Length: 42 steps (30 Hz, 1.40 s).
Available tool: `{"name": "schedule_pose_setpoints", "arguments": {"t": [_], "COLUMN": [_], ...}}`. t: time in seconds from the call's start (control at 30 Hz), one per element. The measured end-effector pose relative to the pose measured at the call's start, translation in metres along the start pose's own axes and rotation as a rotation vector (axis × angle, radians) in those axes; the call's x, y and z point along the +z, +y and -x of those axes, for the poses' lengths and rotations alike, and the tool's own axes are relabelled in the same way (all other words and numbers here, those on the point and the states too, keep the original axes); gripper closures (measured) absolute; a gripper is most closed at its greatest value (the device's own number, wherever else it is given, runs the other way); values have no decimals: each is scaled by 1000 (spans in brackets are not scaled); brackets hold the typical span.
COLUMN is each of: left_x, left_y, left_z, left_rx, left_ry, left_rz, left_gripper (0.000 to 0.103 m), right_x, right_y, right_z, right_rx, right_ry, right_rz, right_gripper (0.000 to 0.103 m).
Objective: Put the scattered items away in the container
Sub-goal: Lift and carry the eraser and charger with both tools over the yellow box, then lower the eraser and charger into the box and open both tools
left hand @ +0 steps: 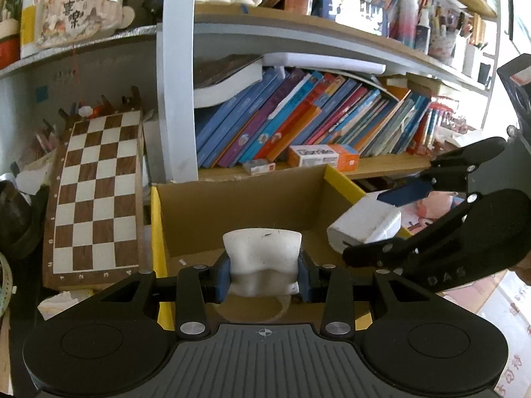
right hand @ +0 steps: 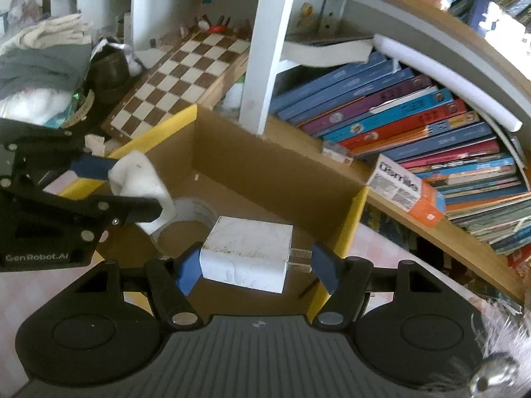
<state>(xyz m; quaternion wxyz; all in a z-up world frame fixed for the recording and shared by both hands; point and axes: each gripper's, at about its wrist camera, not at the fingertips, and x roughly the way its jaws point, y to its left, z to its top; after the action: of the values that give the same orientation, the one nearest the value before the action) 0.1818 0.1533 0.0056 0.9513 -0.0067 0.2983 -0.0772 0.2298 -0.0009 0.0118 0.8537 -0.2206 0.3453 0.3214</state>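
A cardboard box [left hand: 239,212] with yellow rims stands below the bookshelf; it also shows in the right wrist view [right hand: 265,169]. My left gripper [left hand: 264,277] is shut on a white soft piece [left hand: 262,258] and holds it over the box. The same piece [right hand: 139,179] shows in the right wrist view at the box's left rim. My right gripper [right hand: 255,268] is shut on a white plug charger [right hand: 247,253], over the box's right side; the charger [left hand: 363,224] also shows in the left wrist view. A roll of tape [right hand: 186,219] lies on the box floor.
A chessboard [left hand: 96,195] leans left of the box. Slanted books [left hand: 298,119] fill the shelf behind, with an orange and white carton [left hand: 322,156] on the shelf edge. Clutter and a dark round object [right hand: 108,73] lie at the far left.
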Motion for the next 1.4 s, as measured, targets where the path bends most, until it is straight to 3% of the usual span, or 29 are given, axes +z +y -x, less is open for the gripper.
{"name": "schedule_pose_setpoints", "arguments": {"t": [0.6, 0.97, 1.4], "left_x": [-4, 1, 0], "left_y": [8, 6, 5], "left_z": [-39, -48, -49], "left_rx": [41, 69, 69], "left_ry": [126, 143, 125], "left_rz": [-27, -79, -66], "left_gripper": [65, 65, 59], "right_x": [2, 21, 29], "right_y": [3, -7, -15], "right_z": [-45, -66, -94], "right_rx": [38, 33, 7], "right_ry": [75, 82, 112], "right_rz": [77, 129, 142], "right_gripper": [35, 35, 35]}}
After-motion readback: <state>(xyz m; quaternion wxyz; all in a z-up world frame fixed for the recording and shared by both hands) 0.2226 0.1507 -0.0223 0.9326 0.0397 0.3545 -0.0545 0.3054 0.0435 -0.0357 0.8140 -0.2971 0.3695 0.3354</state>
